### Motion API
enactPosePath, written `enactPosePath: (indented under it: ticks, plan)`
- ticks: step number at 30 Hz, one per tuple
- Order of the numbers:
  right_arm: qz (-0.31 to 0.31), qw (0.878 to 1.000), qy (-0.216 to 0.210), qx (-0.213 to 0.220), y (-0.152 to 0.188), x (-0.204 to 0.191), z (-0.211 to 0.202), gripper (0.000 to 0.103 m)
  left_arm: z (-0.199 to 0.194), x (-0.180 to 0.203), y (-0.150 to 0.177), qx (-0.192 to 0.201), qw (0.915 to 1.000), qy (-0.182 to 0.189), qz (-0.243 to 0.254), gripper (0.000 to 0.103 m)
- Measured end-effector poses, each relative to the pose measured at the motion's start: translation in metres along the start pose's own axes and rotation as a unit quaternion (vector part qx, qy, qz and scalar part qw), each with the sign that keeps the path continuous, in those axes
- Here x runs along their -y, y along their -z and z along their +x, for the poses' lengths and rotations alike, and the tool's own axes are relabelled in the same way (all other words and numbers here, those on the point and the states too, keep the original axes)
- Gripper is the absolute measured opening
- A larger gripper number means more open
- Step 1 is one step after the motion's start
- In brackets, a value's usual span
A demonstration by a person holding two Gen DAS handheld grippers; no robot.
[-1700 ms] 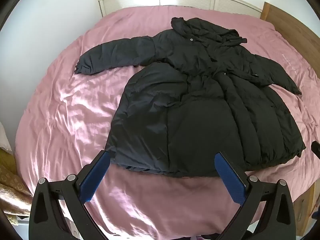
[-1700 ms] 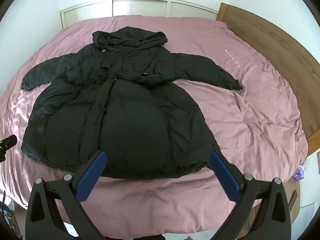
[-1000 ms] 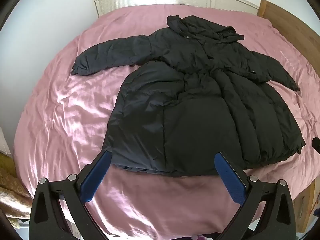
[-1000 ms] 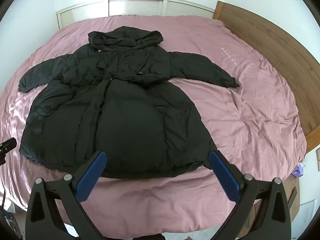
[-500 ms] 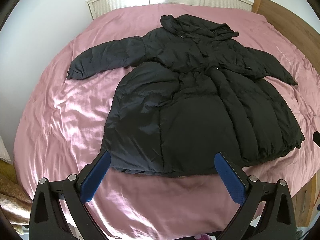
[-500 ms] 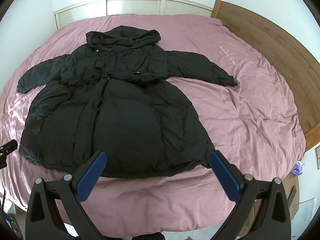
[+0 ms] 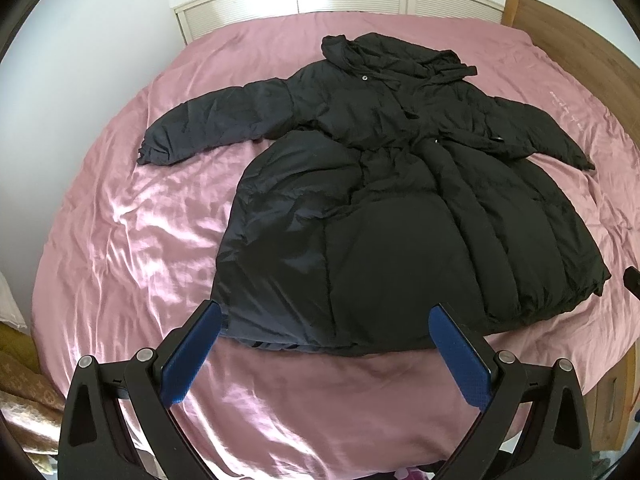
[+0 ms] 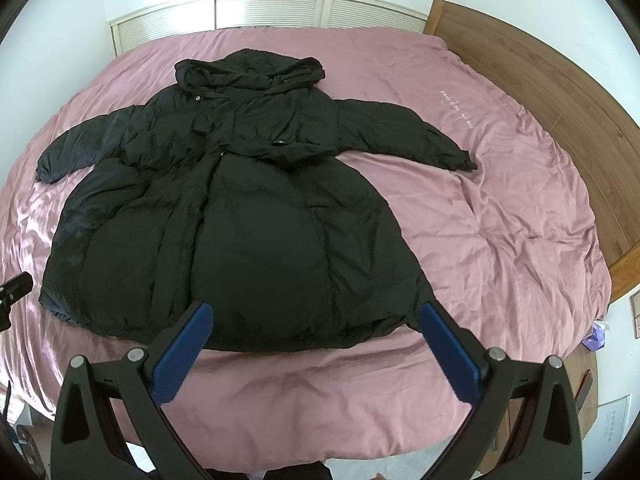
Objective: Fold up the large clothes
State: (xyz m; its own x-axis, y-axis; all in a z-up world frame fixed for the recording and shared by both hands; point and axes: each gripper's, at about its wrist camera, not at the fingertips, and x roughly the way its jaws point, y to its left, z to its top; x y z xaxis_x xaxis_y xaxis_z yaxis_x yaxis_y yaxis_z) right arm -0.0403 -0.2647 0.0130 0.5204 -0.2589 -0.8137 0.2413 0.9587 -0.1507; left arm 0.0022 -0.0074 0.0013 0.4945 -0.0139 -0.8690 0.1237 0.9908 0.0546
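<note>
The left gripper point(image 7: 324, 316) hangs with its jaws spread wide, empty, above the near edge of the bed point(image 7: 120, 216). Ahead of it the coat point(image 7: 400, 216) lies flat, sleeves out, hood far. The right gripper point(image 8: 316, 314) is likewise spread, just short of the coat's hem point(image 8: 280, 340).

The padded coat point(image 7: 400, 208) is plain black with faint quilted seams, lying on a dusty pink bed cover point(image 7: 132, 240) that carries a small pale line of script point(image 8: 456, 110). The headboard point(image 8: 560, 92) is brown wood grain, and both sets of jaws have blue pads on black frames.
</note>
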Motion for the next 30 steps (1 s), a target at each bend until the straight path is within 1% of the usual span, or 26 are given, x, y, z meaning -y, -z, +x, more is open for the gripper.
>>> enactPosePath:
  ticks: [5, 11, 14, 18, 22, 26, 30]
  plan:
    - [0.004, 1.000, 0.005, 0.001, 0.002, 0.000, -0.002, 0.103, -0.002, -0.007, -0.003, 0.000, 1.0000, 0.001, 0.007, 0.102]
    - [0.011, 1.000, 0.019, 0.007, 0.001, 0.001, -0.014, 0.103, -0.003, -0.014, -0.009, 0.003, 0.9998, 0.004, 0.021, 0.102]
    - [0.012, 1.000, 0.027, 0.011, 0.000, 0.001, -0.020, 0.103, -0.002, -0.014, -0.011, -0.002, 0.9993, 0.017, 0.033, 0.102]
    - [0.014, 0.999, 0.037, 0.014, -0.003, 0.004, -0.030, 0.103, 0.002, -0.013, -0.013, -0.012, 0.9977, 0.050, 0.045, 0.102]
    - [0.016, 0.998, 0.049, 0.021, -0.008, 0.010, -0.041, 0.103, -0.003, -0.010, -0.013, 0.000, 0.9970, 0.057, 0.051, 0.102]
    - [0.021, 0.998, 0.050, 0.026, -0.011, 0.019, -0.048, 0.103, -0.006, -0.005, -0.017, 0.002, 0.9962, 0.066, 0.057, 0.102]
    - [0.025, 0.998, 0.046, 0.020, -0.018, 0.028, -0.046, 0.103, -0.011, -0.009, -0.024, 0.005, 0.9966, 0.070, 0.043, 0.102]
